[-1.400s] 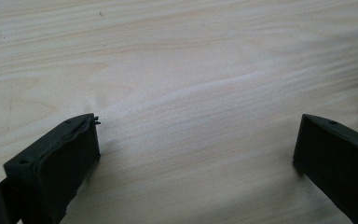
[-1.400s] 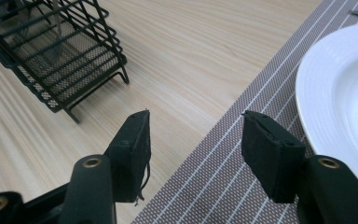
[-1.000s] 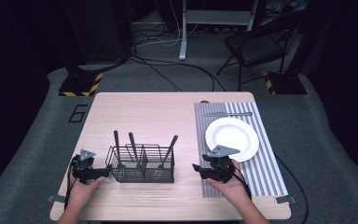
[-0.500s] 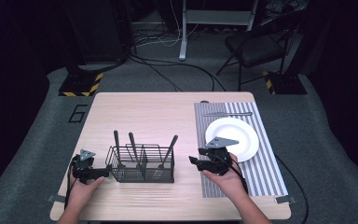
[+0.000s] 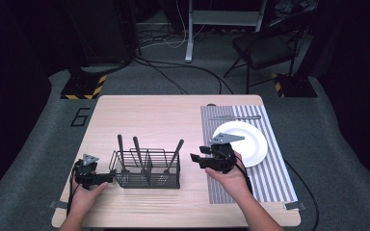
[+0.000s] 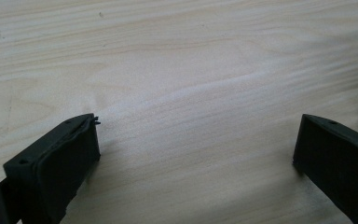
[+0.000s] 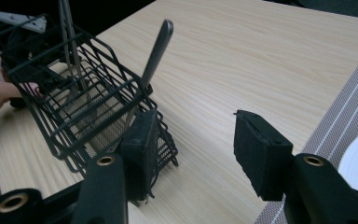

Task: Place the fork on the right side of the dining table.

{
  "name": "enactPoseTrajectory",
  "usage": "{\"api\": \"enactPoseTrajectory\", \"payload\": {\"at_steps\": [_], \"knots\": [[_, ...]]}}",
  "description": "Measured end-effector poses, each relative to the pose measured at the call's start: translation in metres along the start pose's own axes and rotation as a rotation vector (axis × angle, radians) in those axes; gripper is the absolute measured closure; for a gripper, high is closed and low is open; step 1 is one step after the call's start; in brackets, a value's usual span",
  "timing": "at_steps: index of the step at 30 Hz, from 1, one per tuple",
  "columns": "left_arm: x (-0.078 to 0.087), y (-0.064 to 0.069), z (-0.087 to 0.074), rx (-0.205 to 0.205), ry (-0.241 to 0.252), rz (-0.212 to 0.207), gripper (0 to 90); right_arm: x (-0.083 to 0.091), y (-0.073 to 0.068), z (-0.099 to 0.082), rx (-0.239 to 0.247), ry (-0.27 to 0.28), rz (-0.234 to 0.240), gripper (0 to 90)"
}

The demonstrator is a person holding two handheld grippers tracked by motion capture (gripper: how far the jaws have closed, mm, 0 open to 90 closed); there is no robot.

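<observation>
Numeral "6" (image 5: 80, 117) on floor mat (sole writing); both grippers, left (image 6: 196, 154) and right (image 7: 193, 149), agape, empty.

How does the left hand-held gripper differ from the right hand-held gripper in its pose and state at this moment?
The left hand-held gripper sits low beside the wire basket, at its left end, while the right hand-held gripper is raised off the table, clear of the basket's right end. The left jaws stand wide over bare wood; the right jaws are narrower and have just been closing. Both hold nothing and point toward the basket.
</observation>
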State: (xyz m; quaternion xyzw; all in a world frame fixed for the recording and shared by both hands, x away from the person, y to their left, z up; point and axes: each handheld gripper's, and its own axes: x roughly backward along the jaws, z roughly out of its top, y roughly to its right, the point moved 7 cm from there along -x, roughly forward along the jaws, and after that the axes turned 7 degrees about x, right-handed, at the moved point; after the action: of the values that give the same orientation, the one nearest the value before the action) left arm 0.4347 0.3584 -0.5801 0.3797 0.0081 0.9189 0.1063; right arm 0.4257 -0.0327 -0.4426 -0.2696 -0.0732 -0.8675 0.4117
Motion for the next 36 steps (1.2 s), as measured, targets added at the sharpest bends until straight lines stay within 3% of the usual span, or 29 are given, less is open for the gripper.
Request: {"api": "enactPoseTrajectory", "payload": {"at_steps": [18, 36], "knots": [[0.000, 0.000, 0.000, 0.002, 0.000, -0.002, 0.0, -0.020, -0.007, 0.026, -0.025, 0.029, 0.046, 49.6], [0.000, 0.000, 0.000, 0.001, 0.000, -0.003, 0.0, -0.039, -0.018, 0.031, -0.043, 0.020, 0.079, 50.2]]}}
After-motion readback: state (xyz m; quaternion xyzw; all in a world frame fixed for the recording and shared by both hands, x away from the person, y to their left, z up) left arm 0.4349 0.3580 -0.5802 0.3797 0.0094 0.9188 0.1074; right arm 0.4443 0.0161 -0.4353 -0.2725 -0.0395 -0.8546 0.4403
